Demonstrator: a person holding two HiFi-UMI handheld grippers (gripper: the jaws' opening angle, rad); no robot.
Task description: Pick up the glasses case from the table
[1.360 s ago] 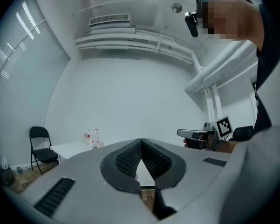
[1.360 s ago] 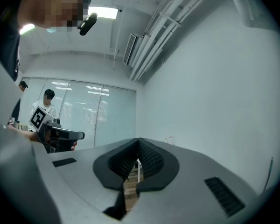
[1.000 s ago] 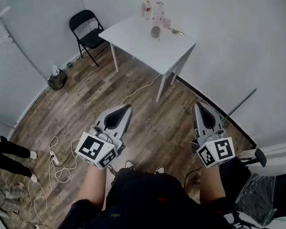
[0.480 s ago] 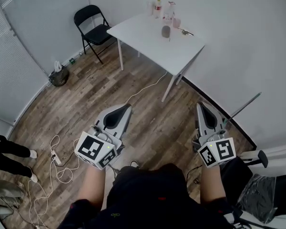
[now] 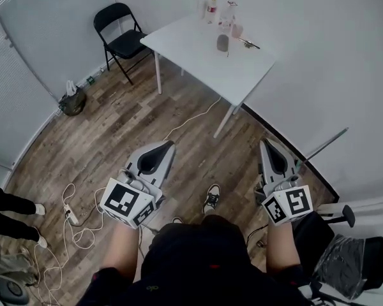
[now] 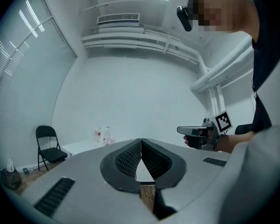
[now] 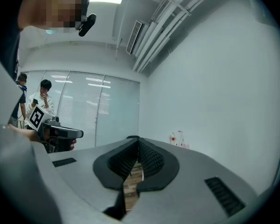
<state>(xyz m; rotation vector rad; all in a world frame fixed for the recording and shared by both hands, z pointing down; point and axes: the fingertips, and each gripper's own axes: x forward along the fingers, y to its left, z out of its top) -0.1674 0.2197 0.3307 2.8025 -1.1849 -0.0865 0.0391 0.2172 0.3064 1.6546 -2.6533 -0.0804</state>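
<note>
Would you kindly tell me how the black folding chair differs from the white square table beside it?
The black folding chair is dark and thin-framed; the white square table is pale and broad-topped. The chair's seat is bare, while the table carries a dark oval glasses case and bottles. Both stand upright on the wood-plank floor near the walls.
</note>
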